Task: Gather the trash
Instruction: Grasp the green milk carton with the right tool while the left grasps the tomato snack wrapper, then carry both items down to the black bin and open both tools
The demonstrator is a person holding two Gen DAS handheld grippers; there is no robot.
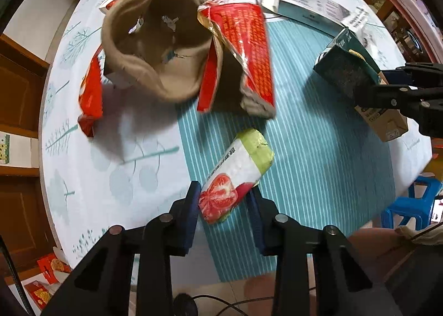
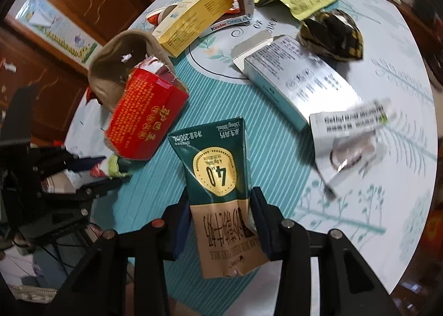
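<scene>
Two grippers over a round table [image 1: 91,177] w/ a teal striped runner, trash scattered all over. Left-wrist view, going left to right: red wrapper [image 1: 90,100] at mid-left, then a tan paper bag [image 1: 155,47] gaping open at upper centre w/ a red foil packet [image 1: 246,50] leaning on its right rim. Lower centre, the left gripper [image 1: 223,205] has its blue pads either side of a tomato-print snack pack [image 1: 235,177], pressing its near end. Right-wrist view: same bag at upper left, yellow box [image 2: 191,22] at top centre, and at bottom centre the right gripper [image 2: 221,221] clamped on a green-and-tan milk carton [image 2: 218,191], crumpled. Pale blue box [image 2: 293,80] right of centre, dark foil wad [image 2: 332,36] upper right, blurred white blister pack [image 2: 351,138] far right.
</scene>
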